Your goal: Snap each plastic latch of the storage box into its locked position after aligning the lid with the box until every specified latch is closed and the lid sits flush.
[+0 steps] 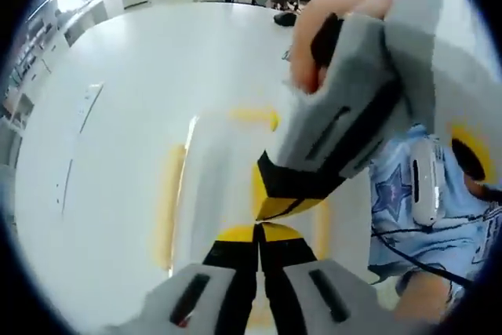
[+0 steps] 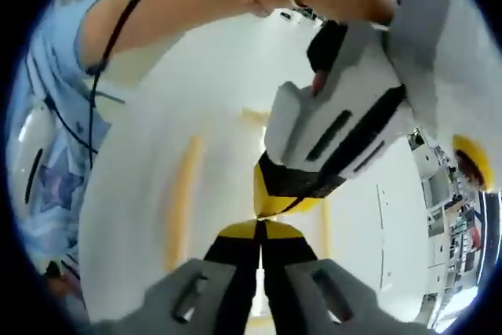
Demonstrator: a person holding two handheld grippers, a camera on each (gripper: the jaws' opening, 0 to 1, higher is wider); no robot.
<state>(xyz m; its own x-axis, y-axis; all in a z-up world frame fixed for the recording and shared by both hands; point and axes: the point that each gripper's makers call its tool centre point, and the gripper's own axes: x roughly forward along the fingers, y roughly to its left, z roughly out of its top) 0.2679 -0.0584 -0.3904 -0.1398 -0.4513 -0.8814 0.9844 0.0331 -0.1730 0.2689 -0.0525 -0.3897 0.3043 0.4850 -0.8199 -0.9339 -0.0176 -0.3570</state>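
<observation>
Storage box (image 1: 227, 194) is sitting on the white table (image 1: 141, 68), blurred; its pale lid (image 2: 212, 202) with yellow latches (image 1: 167, 202) along the sides is lying right under both grippers. Likely light, stiff, slick plastic, so pressing on the latch tabs at the edges, not the lid middle, looks best. Left gripper (image 1: 257, 233) is showing jaws closed together, gripping nothing. Right gripper (image 2: 259, 229) is likewise closed and empty. Both yellow tips are meeting nose to nose above the lid. Latch state is too blurred to tell.
</observation>
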